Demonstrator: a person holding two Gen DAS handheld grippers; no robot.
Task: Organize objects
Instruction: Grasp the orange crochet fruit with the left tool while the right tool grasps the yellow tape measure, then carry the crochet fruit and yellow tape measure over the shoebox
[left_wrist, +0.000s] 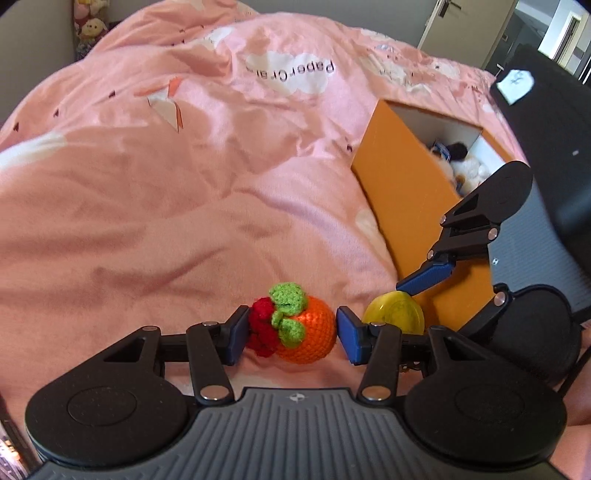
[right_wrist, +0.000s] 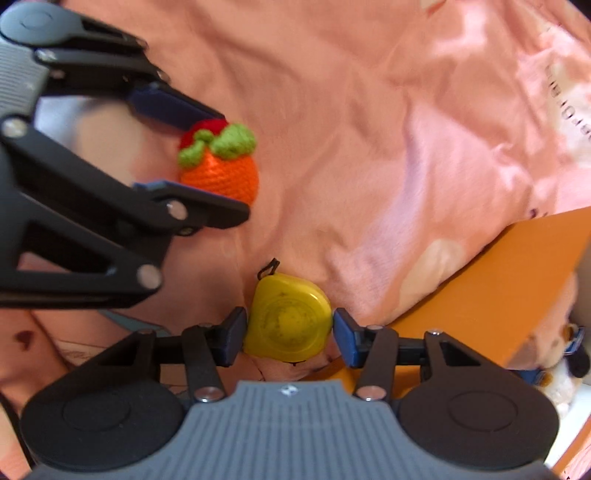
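Note:
A crocheted orange fruit with green leaves and a red knitted bit sits between the blue pads of my left gripper, which is shut on it just above the pink duvet. From the right wrist view the same fruit shows in the left gripper at upper left. My right gripper is shut on a round yellow tape measure, a pad on each side. That tape measure appears beside the fruit in the left wrist view. Both grippers are close together by the orange box.
An open orange box with a white inside lies on the pink duvet to the right, with plush toys in it. The box is right of the tape measure. A black chair stands beyond it. Soft toys sit at the far left corner.

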